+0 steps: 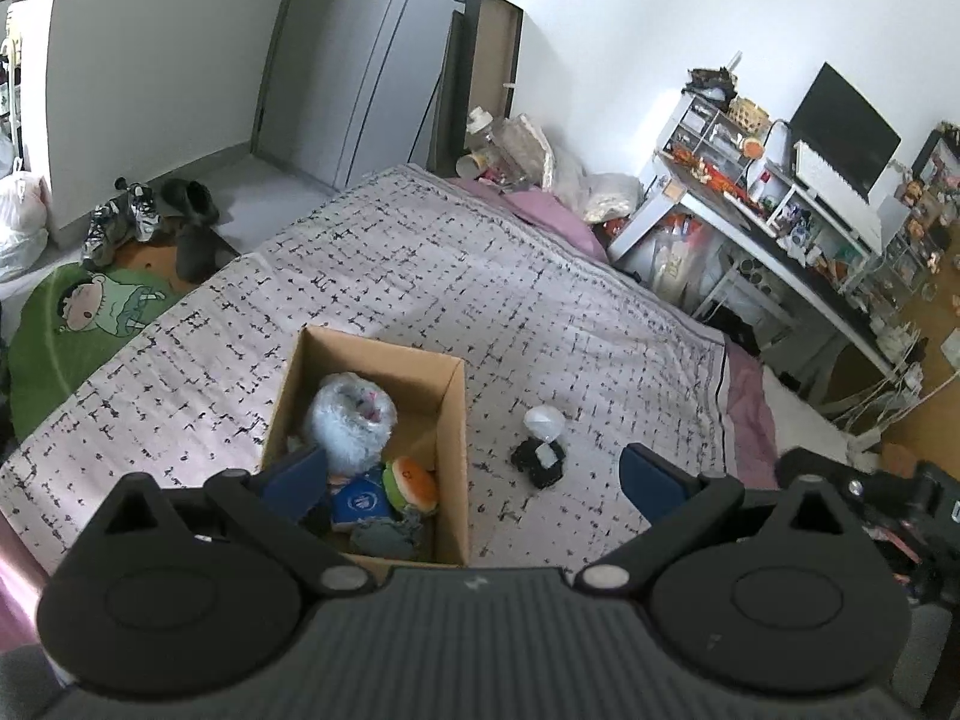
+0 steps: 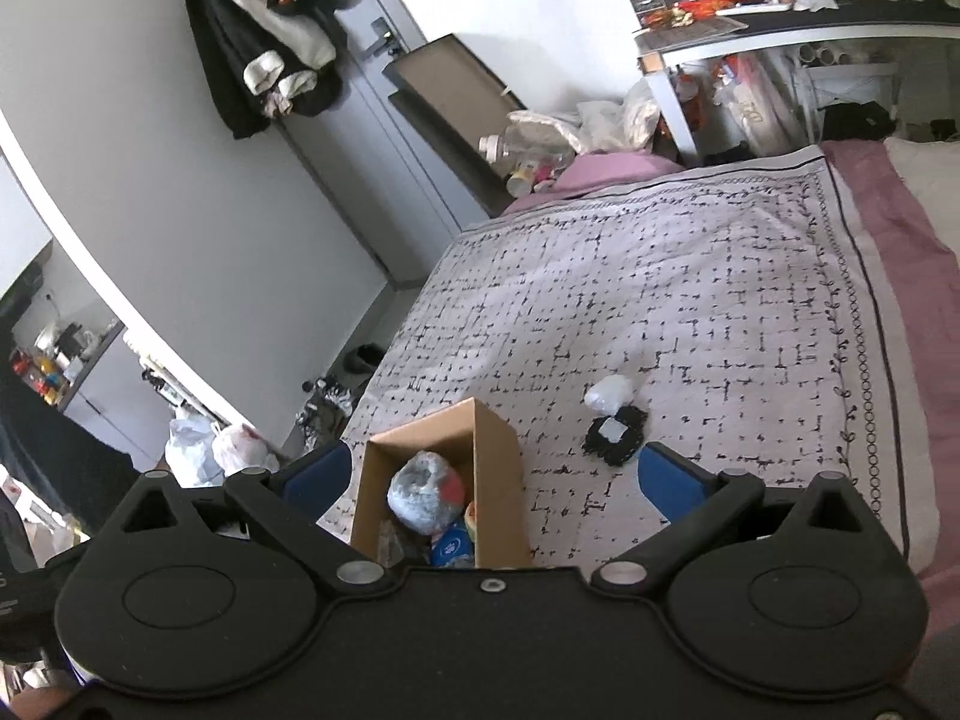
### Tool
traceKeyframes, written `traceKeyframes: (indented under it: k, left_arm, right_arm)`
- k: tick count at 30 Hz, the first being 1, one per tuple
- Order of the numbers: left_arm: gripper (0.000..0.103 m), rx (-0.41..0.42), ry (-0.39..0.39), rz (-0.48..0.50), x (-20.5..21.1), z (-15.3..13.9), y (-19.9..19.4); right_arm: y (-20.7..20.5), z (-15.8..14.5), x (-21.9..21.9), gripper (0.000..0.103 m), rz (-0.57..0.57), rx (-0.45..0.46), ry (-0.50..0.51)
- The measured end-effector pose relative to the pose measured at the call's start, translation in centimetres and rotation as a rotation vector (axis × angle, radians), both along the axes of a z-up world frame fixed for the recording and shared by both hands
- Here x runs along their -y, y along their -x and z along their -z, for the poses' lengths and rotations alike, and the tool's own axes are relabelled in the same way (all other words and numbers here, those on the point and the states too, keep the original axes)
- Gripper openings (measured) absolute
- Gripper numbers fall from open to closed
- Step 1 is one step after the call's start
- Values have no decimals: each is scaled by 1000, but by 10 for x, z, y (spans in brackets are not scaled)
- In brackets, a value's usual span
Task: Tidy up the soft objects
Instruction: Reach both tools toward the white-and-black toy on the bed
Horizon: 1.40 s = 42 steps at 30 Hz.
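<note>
An open cardboard box (image 1: pixel 451 420) sits on the patterned bedspread (image 1: pixel 480 276). Inside lie a fluffy grey-blue plush (image 1: pixel 351 417), a burger-shaped plush (image 1: pixel 414 483), a blue item (image 1: pixel 360 504) and a grey cloth (image 1: pixel 384 534). A black soft object with a white tag (image 1: pixel 540 459) lies on the bed right of the box, with a white crumpled piece (image 1: pixel 545 422) touching it. My left gripper (image 1: pixel 474 480) is open and empty, above the box's near right corner. My right gripper (image 2: pixel 492 480) is open and empty above the box (image 2: pixel 498 468); the black object (image 2: pixel 618 435) lies ahead to its right.
A cluttered desk with monitor (image 1: pixel 840 138) stands right of the bed. Bags and jars (image 1: pixel 528 150) pile at the headboard. Shoes (image 1: pixel 150 210) and a green cartoon cushion (image 1: pixel 90 312) lie on the floor at left. Coats hang on the door (image 2: pixel 270 30).
</note>
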<state>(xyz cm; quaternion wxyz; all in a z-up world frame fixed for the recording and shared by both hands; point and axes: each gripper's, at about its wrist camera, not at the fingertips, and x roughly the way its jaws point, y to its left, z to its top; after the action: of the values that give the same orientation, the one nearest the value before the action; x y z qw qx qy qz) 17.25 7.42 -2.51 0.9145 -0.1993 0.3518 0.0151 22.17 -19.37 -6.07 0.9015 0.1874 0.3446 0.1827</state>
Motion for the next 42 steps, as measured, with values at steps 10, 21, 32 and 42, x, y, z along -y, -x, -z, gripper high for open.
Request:
traceKeyframes:
  k: [10, 21, 32, 42]
  left_arm:
    - [102, -17, -44, 37, 23, -4, -15]
    - [102, -83, -59, 44, 41, 19, -58]
    - [102, -124, -21, 55, 43, 43, -105]
    - [99, -141, -38, 94, 48, 60, -146]
  right_arm:
    - [-24, 26, 35, 103, 71, -45, -23]
    - [-56, 69, 54, 103, 106, -114, -43]
    - [-89, 103, 44, 99, 103, -147, -77]
    - [-119, 133, 34, 86, 100, -209, -99]
